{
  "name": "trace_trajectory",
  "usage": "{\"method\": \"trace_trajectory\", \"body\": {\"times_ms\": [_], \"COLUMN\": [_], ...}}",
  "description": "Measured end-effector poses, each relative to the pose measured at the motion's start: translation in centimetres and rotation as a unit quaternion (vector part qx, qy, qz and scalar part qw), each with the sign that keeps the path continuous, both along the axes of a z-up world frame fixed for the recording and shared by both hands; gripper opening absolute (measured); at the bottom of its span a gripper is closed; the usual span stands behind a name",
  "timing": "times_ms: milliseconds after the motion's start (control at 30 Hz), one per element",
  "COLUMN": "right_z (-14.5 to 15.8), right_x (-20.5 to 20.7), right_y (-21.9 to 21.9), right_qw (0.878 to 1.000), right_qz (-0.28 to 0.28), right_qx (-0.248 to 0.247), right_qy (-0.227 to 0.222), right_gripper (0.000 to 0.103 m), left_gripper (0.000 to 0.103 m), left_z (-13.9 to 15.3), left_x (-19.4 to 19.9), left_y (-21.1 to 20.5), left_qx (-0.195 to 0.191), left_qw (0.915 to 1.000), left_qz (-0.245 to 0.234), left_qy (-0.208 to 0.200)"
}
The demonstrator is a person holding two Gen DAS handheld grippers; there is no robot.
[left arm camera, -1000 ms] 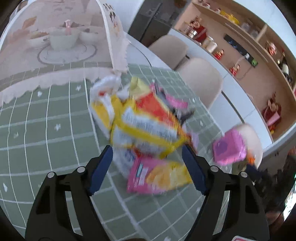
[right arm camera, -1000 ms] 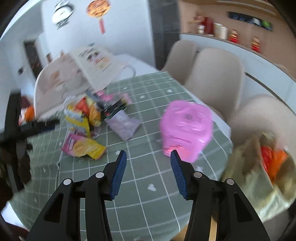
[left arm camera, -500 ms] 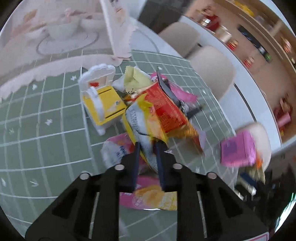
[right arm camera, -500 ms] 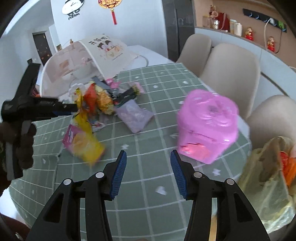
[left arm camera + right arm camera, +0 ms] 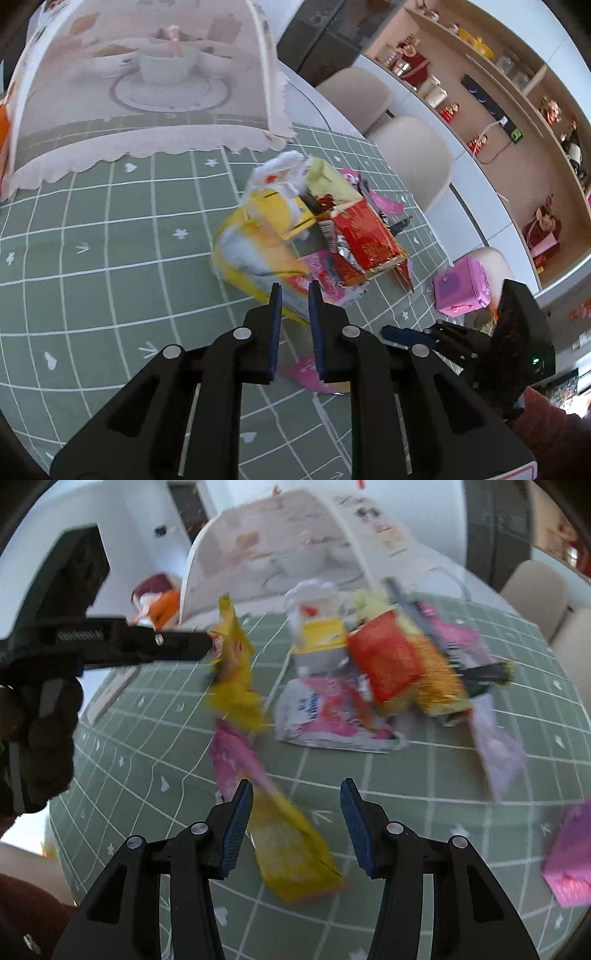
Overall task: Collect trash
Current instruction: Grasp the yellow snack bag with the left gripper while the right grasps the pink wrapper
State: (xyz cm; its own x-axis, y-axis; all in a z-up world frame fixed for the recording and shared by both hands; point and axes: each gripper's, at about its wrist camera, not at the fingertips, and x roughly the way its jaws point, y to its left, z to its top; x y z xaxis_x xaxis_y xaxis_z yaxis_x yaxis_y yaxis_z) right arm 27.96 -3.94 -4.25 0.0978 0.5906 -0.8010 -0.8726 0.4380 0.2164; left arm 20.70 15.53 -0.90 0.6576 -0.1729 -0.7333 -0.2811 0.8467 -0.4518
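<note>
Here the left gripper point(image 5: 294, 291) is pinched shut on a yellow wrapper point(image 5: 231, 664), which hangs limp from its tips just above the green checked tablecloth point(image 5: 110, 258) — the right wrist view shows it dangling clear of the pile. The right gripper point(image 5: 296, 794) is spread wide and holds nothing. Directly ahead of it, lying flat on the cloth, is a pink-and-yellow snack packet point(image 5: 273, 812); its long axis runs away from the camera toward the upper left, and its near yellow end sits between the open fingers, closer to the left one. The right gripper is clearly the nearer one to it. The remaining wrappers point(image 5: 388, 672) lie heaped farther off, beside the mesh food cover point(image 5: 147, 85).
</note>
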Motion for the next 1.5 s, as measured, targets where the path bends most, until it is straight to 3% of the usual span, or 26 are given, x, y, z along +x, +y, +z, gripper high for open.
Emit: {"method": "trace_trajectory", "body": {"times_ms": [67,267,367,433,533,633,833,967,1100,1167,1233,1300,1400,1500], "right_z": [-0.1,-0.8,-0.1,0.4,0.6,0.0,-2.0,-1.9,-2.0,-2.1,-2.4,-2.5,-2.2,0.1], "right_x": [0.0,2.2,1.7,1.0,-0.2,-0.2,2.2,2.7,1.2,0.2,-0.1,-0.3,-0.1,-0.7], "right_y": [0.3,-2.9,-3.7,-3.0,-0.1,1.8,0.1,-4.6,-7.2,-7.4,-7.3,-7.4,-6.9,-6.8], "right_qw": [0.999,0.993,0.996,0.998,0.998,0.996,0.996,0.992,0.991,0.99,0.988,0.986,0.989,0.994], "right_qz": [-0.019,-0.101,-0.082,-0.051,0.008,0.022,-0.055,-0.112,-0.126,-0.127,-0.139,-0.158,-0.133,-0.1], "right_qx": [-0.026,-0.059,-0.035,-0.026,-0.033,-0.043,-0.061,-0.049,-0.052,-0.058,-0.055,-0.051,-0.072,-0.02], "right_qy": [-0.03,-0.03,-0.024,-0.033,-0.061,-0.068,-0.029,-0.004,-0.007,-0.021,-0.024,-0.018,-0.006,-0.03], "right_gripper": [0.047,0.047,0.047,0.047,0.047,0.047,0.047,0.047,0.047,0.047,0.049,0.049,0.049,0.049], "left_gripper": [0.014,0.014,0.018,0.032,0.038,0.04,0.051,0.051,0.051,0.048,0.026,0.011,0.009,0.009], "left_z": [-0.1,-0.7,-1.1,-1.2,-1.6,-2.6,-4.7,-5.2,-5.4,-5.4,-5.4,-5.3,-4.4,-3.4], "left_x": [-0.3,-1.0,-1.5,-2.1,-3.5,-4.7,-5.4,-4.2,-2.2,-1.1,0.3,1.2,1.4,0.9], "left_y": [0.6,1.6,1.5,1.6,2.3,2.6,2.9,2.4,2.1,2.0,1.7,1.4,0.6,-0.5], "left_qx": [-0.002,-0.013,-0.008,-0.003,-0.004,-0.015,-0.062,-0.068,-0.055,-0.042,-0.024,-0.01,0.001,0.026], "left_qw": [1.0,0.9999,1.0,0.9999,0.9995,0.9984,0.9931,0.9909,0.9897,0.9908,0.9927,0.9943,0.9976,0.9991], "left_qz": [0.005,0.005,0.002,0.009,0.032,0.051,0.09,0.108,0.122,0.117,0.104,0.086,0.053,0.014], "left_qy": [0.0,0.003,0.006,0.005,0.007,0.022,0.043,0.044,0.051,0.054,0.057,0.061,0.045,0.029]}}
